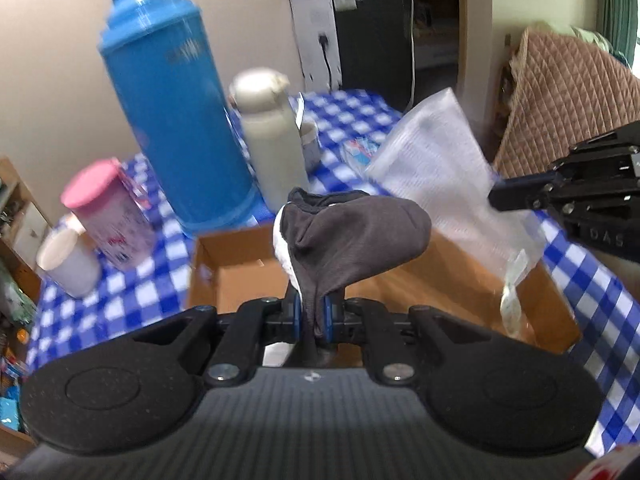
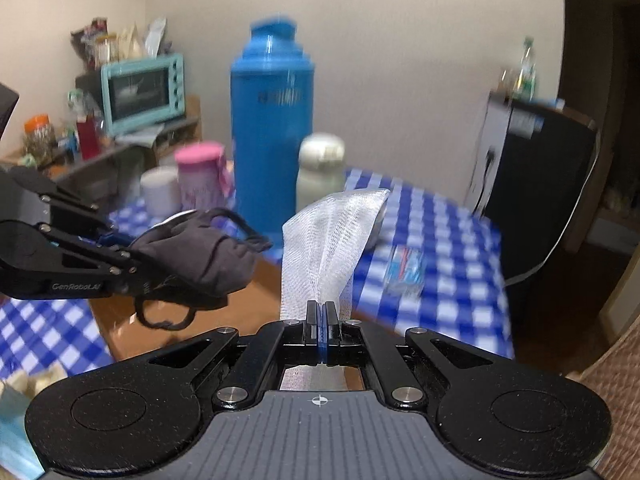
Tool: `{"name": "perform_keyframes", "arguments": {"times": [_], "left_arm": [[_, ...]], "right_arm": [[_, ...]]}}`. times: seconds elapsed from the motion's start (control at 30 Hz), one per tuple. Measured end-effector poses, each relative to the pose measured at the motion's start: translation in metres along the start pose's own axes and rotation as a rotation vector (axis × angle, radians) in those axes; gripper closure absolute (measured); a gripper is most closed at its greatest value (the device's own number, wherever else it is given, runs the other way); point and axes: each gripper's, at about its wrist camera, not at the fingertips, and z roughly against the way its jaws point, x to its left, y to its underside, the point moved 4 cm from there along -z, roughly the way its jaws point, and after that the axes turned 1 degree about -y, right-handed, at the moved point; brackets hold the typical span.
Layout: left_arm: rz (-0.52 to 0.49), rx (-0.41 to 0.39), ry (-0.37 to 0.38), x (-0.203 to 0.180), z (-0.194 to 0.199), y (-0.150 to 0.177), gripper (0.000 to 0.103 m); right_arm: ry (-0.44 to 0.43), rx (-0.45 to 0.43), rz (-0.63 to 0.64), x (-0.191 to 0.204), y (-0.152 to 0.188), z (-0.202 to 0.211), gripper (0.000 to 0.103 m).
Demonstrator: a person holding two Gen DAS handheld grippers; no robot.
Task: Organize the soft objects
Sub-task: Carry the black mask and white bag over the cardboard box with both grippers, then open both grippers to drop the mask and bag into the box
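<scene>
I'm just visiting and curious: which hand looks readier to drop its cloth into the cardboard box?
Probably left: the left gripper holds the dark cloth right above the box; the right gripper's mesh sits nearer its edge.

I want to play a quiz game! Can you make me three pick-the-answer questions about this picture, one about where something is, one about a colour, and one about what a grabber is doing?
1. Where is the cardboard box?
A. on the checked tablecloth
B. on the floor
C. on a shelf

2. What colour is the tall flask?
A. red
B. blue
C. green

3. What is the left gripper doing?
A. hanging open
B. pinching a dark mask
C. holding a cup

Answers: 1 A, the blue and white tablecloth shows around the box. 2 B, it is bright blue. 3 B, the dark mask is squeezed between its fingers.
</scene>
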Motion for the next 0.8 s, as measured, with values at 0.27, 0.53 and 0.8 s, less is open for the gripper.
{"name": "perform_keyframes", "arguments": {"times": [0.27, 0.53, 0.8], "left_arm": [[-0.009, 0.134, 0.033, -0.007, -0.041, 0.024, 0.091], [0.034, 0.216, 0.019, -0.005, -0.055, 0.027, 0.059], [0.080, 0.200, 0.025, 0.006, -0.030, 0.028, 0.050]], "right_arm": [[-0.056, 0.146, -0.063, -0.007, 0.023, -0.043, 0.103], [-0.076, 0.277, -0.207, -0.025, 0.035, -0.064, 0.102], [-0.067, 0.249, -0.261, -0.033, 0.035, -0.043, 0.044]]}}
